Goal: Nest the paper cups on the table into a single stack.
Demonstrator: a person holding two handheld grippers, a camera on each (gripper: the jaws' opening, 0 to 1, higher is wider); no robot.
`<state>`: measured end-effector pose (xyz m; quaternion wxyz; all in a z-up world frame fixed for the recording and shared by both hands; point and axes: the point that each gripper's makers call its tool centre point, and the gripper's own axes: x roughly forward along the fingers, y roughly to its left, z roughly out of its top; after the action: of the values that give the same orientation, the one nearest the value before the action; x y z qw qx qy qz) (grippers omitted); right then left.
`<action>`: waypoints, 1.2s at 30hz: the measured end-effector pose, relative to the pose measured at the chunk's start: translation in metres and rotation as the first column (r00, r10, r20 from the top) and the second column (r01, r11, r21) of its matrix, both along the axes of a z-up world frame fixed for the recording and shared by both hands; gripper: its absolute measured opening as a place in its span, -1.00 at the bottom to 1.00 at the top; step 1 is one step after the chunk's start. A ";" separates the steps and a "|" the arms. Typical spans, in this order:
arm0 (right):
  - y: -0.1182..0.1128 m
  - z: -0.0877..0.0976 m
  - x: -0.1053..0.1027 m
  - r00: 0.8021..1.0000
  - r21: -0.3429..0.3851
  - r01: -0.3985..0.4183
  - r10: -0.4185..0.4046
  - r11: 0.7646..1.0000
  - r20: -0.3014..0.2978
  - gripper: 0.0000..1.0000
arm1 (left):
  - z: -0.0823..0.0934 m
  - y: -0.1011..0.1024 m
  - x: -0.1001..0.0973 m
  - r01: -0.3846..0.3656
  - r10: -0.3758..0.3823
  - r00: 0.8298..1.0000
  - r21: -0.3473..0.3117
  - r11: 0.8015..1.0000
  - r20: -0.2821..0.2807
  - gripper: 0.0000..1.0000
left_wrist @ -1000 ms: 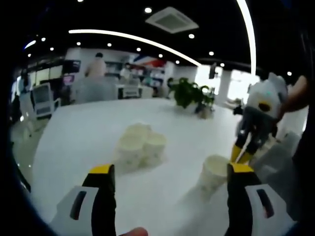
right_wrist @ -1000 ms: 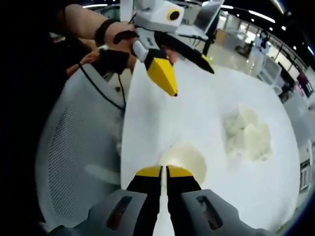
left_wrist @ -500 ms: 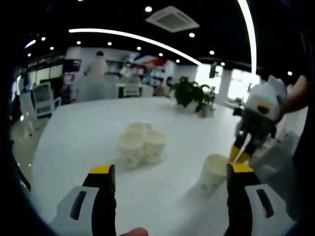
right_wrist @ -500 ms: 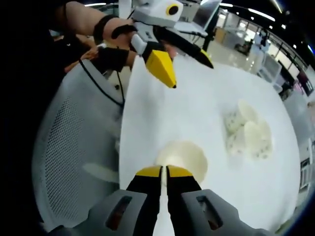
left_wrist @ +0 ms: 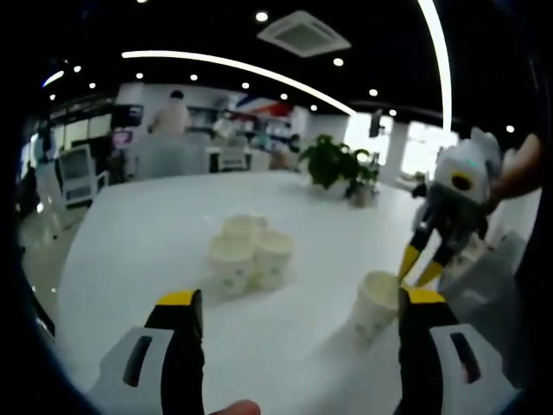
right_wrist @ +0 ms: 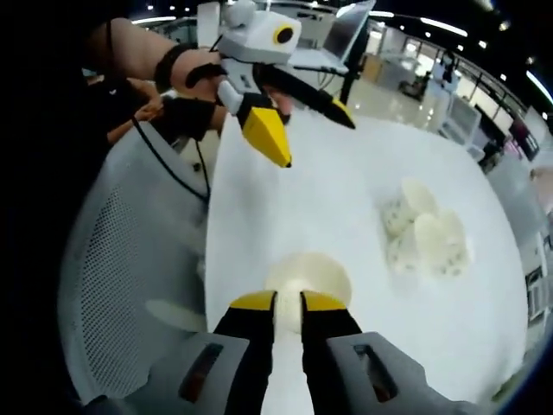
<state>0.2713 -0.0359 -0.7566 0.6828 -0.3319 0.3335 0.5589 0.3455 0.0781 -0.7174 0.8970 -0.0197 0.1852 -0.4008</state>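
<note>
Three white paper cups (left_wrist: 246, 255) stand bunched together mid-table, and the same bunch (right_wrist: 423, 235) sits to the right in the right gripper view. A single cup (left_wrist: 375, 303) stands upright nearer, on the right. My left gripper (left_wrist: 300, 298) is open wide, short of all the cups. My right gripper (right_wrist: 288, 301) has its jaws a little apart at the near rim of the single cup (right_wrist: 308, 275). From the left gripper view, the right gripper (left_wrist: 416, 264) hangs just above that cup's rim. The left gripper (right_wrist: 302, 125) shows open at top.
The white table (left_wrist: 147, 242) stretches far back, with a potted plant (left_wrist: 339, 166) at its far edge. A grey mesh chair (right_wrist: 130, 259) stands against the table's near side. People and office furniture fill the background (left_wrist: 173, 117).
My right gripper's jaws, shut a second ago, have parted slightly at the single cup's rim. The left gripper and the cups have stayed put.
</note>
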 end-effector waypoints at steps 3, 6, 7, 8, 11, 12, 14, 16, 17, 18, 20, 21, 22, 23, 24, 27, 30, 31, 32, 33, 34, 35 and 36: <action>-0.001 0.002 0.000 1.000 0.007 0.003 -0.003 1.000 0.006 -0.79 | -0.001 0.000 0.000 0.002 -0.002 1.000 0.003 1.000 -0.001 0.84; -0.003 0.004 0.002 0.999 0.024 0.032 -0.032 0.999 0.011 -0.71 | -0.001 -0.001 -0.001 0.002 -0.002 1.000 0.001 1.000 -0.002 0.85; -0.004 0.005 0.004 0.999 0.032 0.041 -0.042 0.999 0.020 -0.68 | -0.001 0.000 -0.001 0.001 -0.001 1.000 -0.001 1.000 -0.006 0.85; -0.005 0.006 0.004 0.998 0.036 0.051 -0.052 0.998 0.023 -0.66 | -0.001 0.000 -0.001 0.000 0.000 1.000 -0.004 1.000 -0.008 0.86; -0.007 0.011 0.007 0.995 0.078 0.101 -0.103 0.992 0.018 -0.60 | -0.001 0.000 -0.002 -0.001 0.001 1.000 -0.002 1.000 -0.007 0.86; -0.008 0.013 0.008 0.993 0.093 0.118 -0.120 0.989 0.015 -0.59 | 0.000 -0.001 -0.002 0.000 0.000 1.000 -0.002 1.000 -0.005 0.85; -0.011 0.016 0.008 0.990 0.111 0.135 -0.138 0.985 0.016 -0.57 | -0.001 -0.001 -0.003 0.000 0.000 1.000 -0.001 1.000 -0.008 0.85; -0.014 0.017 0.009 0.986 0.118 0.163 -0.165 0.979 0.005 -0.55 | 0.000 -0.001 -0.003 0.000 0.000 1.000 -0.001 1.000 -0.005 0.85; -0.017 0.019 0.010 0.984 0.129 0.178 -0.181 0.976 0.010 -0.53 | 0.000 0.000 -0.003 -0.003 0.003 1.000 -0.007 1.000 -0.007 0.85; -0.018 0.020 0.011 0.982 0.137 0.185 -0.188 0.973 0.014 -0.53 | 0.000 0.000 -0.002 -0.005 0.005 1.000 -0.010 1.000 -0.008 0.86; -0.023 0.022 0.012 0.978 0.147 0.203 -0.207 0.968 0.018 -0.51 | 0.001 0.000 -0.002 -0.010 0.010 1.000 -0.008 1.000 -0.007 0.85; -0.025 0.023 0.012 0.976 0.151 0.210 -0.215 0.966 0.018 -0.50 | 0.000 0.000 -0.002 -0.010 0.009 1.000 -0.008 1.000 -0.008 0.85; -0.027 0.024 0.013 0.974 0.157 0.220 -0.225 0.963 0.019 -0.49 | 0.000 0.000 -0.002 -0.008 0.008 1.000 -0.007 1.000 -0.008 0.85; -0.029 0.024 0.013 0.972 0.160 0.226 -0.232 0.961 0.022 -0.49 | 0.001 0.000 -0.002 -0.007 0.007 1.000 -0.007 1.000 -0.007 0.85; -0.032 0.025 0.014 0.971 0.166 0.231 -0.239 0.959 0.030 -0.48 | 0.001 0.000 -0.002 -0.006 0.006 1.000 -0.008 1.000 -0.006 0.85; -0.038 0.030 0.019 0.963 0.182 0.253 -0.266 0.950 0.051 -0.48 | 0.001 0.000 -0.002 -0.010 0.010 1.000 -0.008 1.000 -0.007 0.85; -0.041 0.039 0.027 0.947 0.232 0.295 -0.316 0.927 0.056 -0.47 | 0.002 -0.001 -0.003 -0.009 0.009 1.000 -0.021 1.000 -0.011 0.86; -0.041 0.040 0.028 0.946 0.239 0.300 -0.321 0.924 0.054 -0.47 | 0.002 -0.001 -0.003 -0.008 0.008 1.000 -0.018 1.000 -0.011 0.86; -0.043 0.041 0.030 0.940 0.251 0.317 -0.339 0.914 0.047 -0.46 | 0.002 -0.001 -0.003 -0.007 0.007 1.000 -0.018 1.000 -0.010 0.86; -0.044 0.042 0.032 0.937 0.256 0.324 -0.346 0.911 0.048 -0.45 | 0.002 -0.002 -0.003 -0.007 0.007 1.000 -0.019 1.000 -0.010 0.86; -0.045 0.043 0.033 0.934 0.264 0.331 -0.355 0.906 0.049 -0.44 | 0.002 -0.002 -0.004 -0.008 0.008 1.000 -0.019 1.000 -0.011 0.86; -0.046 0.043 0.034 0.932 0.266 0.335 -0.360 0.904 0.049 -0.42 | 0.002 -0.002 -0.003 -0.009 0.009 1.000 -0.016 1.000 -0.010 0.86; -0.046 0.044 0.035 0.929 0.270 0.340 -0.366 0.901 0.051 -0.41 | 0.002 -0.001 -0.003 -0.009 0.009 1.000 -0.017 1.000 -0.009 0.86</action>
<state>0.3063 -0.0824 -0.7126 0.8258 -0.2026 0.2781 0.4468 0.3422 0.0766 -0.7153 0.8979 -0.0300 0.1854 -0.3982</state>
